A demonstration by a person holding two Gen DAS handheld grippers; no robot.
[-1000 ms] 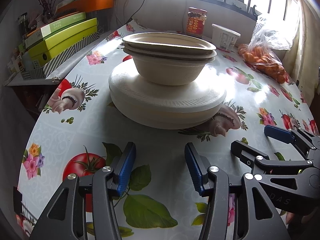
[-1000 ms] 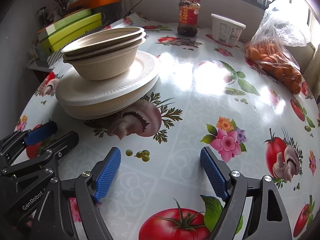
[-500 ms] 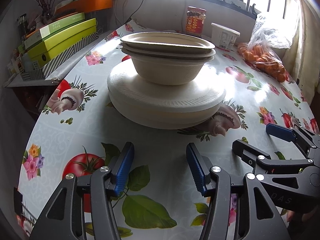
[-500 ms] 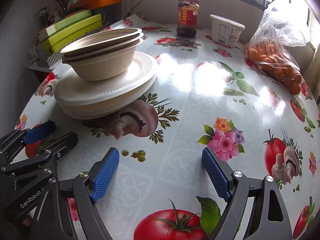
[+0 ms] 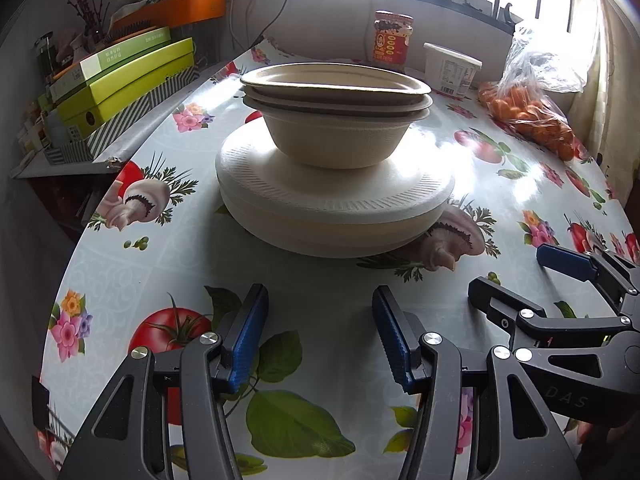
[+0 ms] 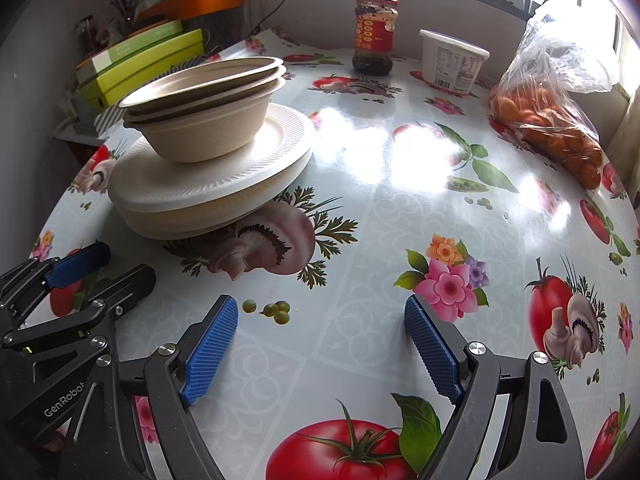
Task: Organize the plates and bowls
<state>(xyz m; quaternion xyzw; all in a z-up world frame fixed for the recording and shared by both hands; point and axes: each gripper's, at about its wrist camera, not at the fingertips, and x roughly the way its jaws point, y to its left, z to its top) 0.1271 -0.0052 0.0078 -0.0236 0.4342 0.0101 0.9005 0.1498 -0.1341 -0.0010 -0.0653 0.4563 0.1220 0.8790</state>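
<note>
step: stacking looks done | bowls [image 5: 335, 120] on plates [image 5: 334, 200] | both hand-held grippers spread, empty, near plates | next: probably withdraw

Three bowls [image 5: 336, 120] sit nested atop a stack of plates [image 5: 332, 204]; at least two plates show, the exact count unclear. On the surface [image 6: 400, 216] also stand one jar [image 6: 374, 34], one tub [image 6: 452, 60] and one bag [image 6: 548, 116] of oranges. Two tongs: left [image 5: 320, 340], right [image 6: 320, 352].
</note>
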